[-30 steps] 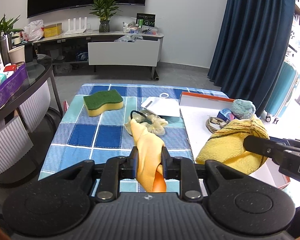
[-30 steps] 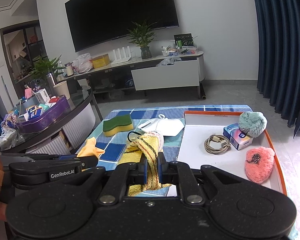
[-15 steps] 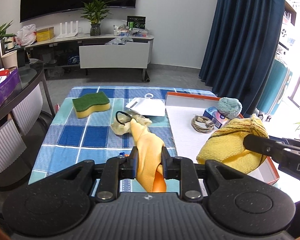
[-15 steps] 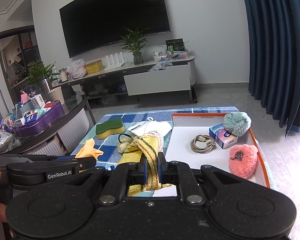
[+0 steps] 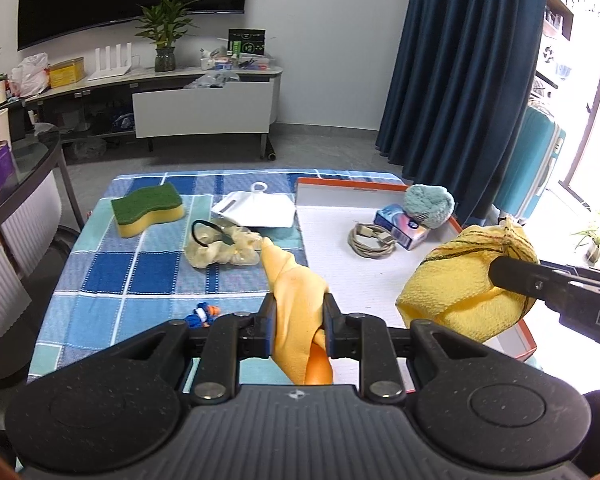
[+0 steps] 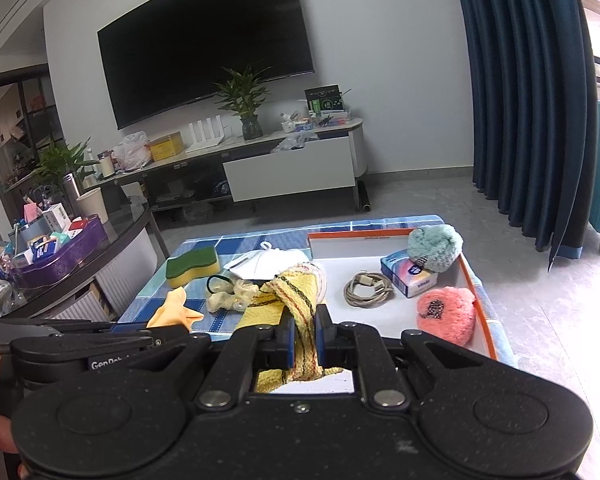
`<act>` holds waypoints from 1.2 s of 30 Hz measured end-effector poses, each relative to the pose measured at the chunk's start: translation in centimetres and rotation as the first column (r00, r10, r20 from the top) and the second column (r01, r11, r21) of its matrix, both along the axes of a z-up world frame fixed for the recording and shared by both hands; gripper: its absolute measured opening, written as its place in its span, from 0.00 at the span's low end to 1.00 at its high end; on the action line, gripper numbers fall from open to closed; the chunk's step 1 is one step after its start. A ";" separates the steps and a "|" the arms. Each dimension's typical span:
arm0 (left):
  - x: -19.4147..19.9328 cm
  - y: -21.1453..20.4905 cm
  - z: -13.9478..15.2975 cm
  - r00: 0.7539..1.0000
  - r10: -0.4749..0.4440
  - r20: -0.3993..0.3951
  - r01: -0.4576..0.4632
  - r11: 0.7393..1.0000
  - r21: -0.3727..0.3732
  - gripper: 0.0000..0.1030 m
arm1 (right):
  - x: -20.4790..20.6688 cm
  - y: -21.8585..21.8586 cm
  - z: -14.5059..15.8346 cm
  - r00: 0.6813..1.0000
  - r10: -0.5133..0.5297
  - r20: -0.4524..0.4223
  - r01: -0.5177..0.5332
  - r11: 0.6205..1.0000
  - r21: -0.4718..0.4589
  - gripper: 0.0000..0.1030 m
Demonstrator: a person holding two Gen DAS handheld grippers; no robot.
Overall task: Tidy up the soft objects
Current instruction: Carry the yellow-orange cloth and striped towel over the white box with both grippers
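Observation:
My left gripper (image 5: 299, 312) is shut on an orange cloth (image 5: 296, 280), lifted above the blue checked tablecloth (image 5: 140, 276). The same orange cloth (image 6: 172, 310) shows at the left of the right wrist view. My right gripper (image 6: 302, 326) is shut on a yellow striped towel (image 6: 296, 300), which hangs bunched over the near right corner of the orange-rimmed tray (image 5: 516, 344) as the yellow striped towel (image 5: 460, 280) in the left wrist view. In the tray lie a teal fluffy ball (image 6: 434, 246), a pink fluffy pad (image 6: 446, 312), a tissue pack (image 6: 408, 276) and a coiled cable (image 6: 366, 288).
On the cloth lie a green-and-yellow sponge (image 5: 148, 208), a white face mask (image 5: 256, 212), a cream scrunchie with a black hair tie (image 5: 220, 246) and a small blue-orange toy (image 5: 202, 314). A glass side table (image 6: 80, 240) with a purple tray stands at left. Dark curtains (image 5: 460, 80) hang at right.
Both grippers have drifted sideways with their cloths still held; the table and tray now sit further left in both views. The small blue-orange toy has come into view.

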State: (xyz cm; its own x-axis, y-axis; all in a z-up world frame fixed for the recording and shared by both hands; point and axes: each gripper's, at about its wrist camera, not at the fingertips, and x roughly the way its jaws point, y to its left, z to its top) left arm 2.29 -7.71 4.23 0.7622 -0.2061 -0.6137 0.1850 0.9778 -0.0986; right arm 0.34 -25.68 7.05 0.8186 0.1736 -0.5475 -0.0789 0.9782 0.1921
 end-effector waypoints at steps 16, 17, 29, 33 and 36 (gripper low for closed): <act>0.8 -3.7 -0.1 0.997 -0.082 0.007 0.082 0.997 -0.012 0.23 | -0.9 -3.3 -0.1 0.995 -0.096 0.008 0.096 0.995 -0.008 0.13; 0.9 -3.9 -0.1 0.996 -0.087 0.006 0.087 0.996 -0.014 0.23 | -0.9 -3.5 -0.1 0.995 -0.104 0.008 0.104 0.995 -0.009 0.13; 2.2 -6.0 -0.6 0.992 -0.124 -0.007 0.124 0.992 -0.018 0.23 | -0.7 -6.6 -0.1 0.982 -0.189 0.009 0.189 0.982 -0.024 0.13; 2.6 -6.5 -0.9 0.990 -0.136 -0.018 0.136 0.991 -0.018 0.23 | -0.5 -6.9 -0.3 0.980 -0.199 0.003 0.199 0.980 -0.026 0.13; 3.0 -6.9 -1.1 0.990 -0.141 -0.025 0.140 0.990 -0.019 0.23 | -0.1 -7.1 -0.5 0.979 -0.204 -0.001 0.203 0.979 -0.030 0.13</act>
